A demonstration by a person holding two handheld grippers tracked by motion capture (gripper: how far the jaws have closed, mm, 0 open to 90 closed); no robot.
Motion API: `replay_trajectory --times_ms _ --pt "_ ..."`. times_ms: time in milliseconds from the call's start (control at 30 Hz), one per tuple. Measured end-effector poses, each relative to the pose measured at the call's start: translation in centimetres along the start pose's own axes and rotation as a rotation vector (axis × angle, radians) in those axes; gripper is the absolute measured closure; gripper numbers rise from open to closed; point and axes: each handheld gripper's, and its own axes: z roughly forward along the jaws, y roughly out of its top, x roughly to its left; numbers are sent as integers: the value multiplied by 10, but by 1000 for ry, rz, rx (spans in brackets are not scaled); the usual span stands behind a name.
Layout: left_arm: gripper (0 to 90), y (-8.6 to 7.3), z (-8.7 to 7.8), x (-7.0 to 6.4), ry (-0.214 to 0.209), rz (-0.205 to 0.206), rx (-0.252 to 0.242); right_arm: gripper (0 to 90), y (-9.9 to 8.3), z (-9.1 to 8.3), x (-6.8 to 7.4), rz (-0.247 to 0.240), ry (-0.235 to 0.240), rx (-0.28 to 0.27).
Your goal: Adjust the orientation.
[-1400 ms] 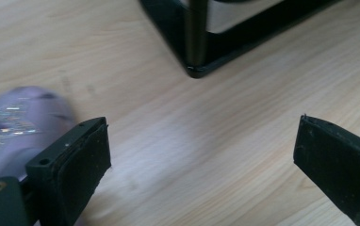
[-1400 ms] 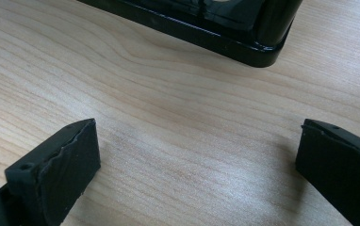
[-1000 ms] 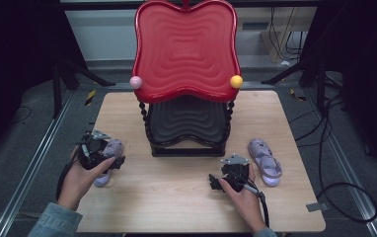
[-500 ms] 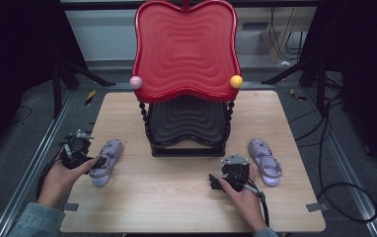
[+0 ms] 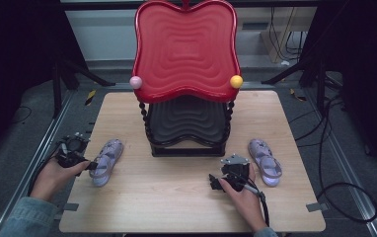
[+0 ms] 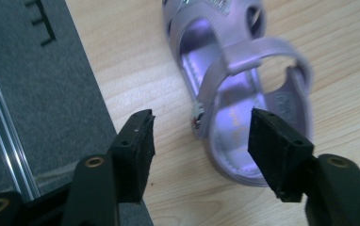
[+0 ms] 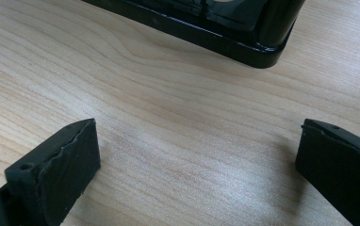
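Left tongs (image 6: 199,136) spread wide at the table's (image 5: 176,197) 9 o'clock edge, jaws flanking the heel of a lilac sandal (image 6: 237,89) lying flat, not gripping it. Right tongs (image 7: 192,160) spread over bare wood, at 5 o'clock of the black stand (image 7: 244,33).

Wooden table (image 5: 186,197) on grey carpet floor (image 5: 344,148); black cables (image 5: 334,143) trailing right; dark surroundings.

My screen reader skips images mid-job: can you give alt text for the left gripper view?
The left gripper, jaws open, points at the heel end of a lilac sandal lying on the wooden table, not gripping it. The table's edge and grey floor lie to the left.
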Motion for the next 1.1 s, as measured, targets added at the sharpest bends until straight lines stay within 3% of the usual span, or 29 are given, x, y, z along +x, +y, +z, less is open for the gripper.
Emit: replay_trajectory --times_ms 133,267,500,867,1100 --pt "475 1 11 8 -51 -27 51 7 0 0 0 -1 1 0" --pt "524 2 20 11 -72 -26 96 7 0 0 0 -1 1 0" --pt "589 5 28 9 -93 -30 132 7 0 0 0 -1 1 0" --pt "704 6 38 10 -141 -56 154 7 0 0 0 -2 2 0" --pt "800 5 36 12 -137 -59 137 7 0 0 0 -2 2 0"
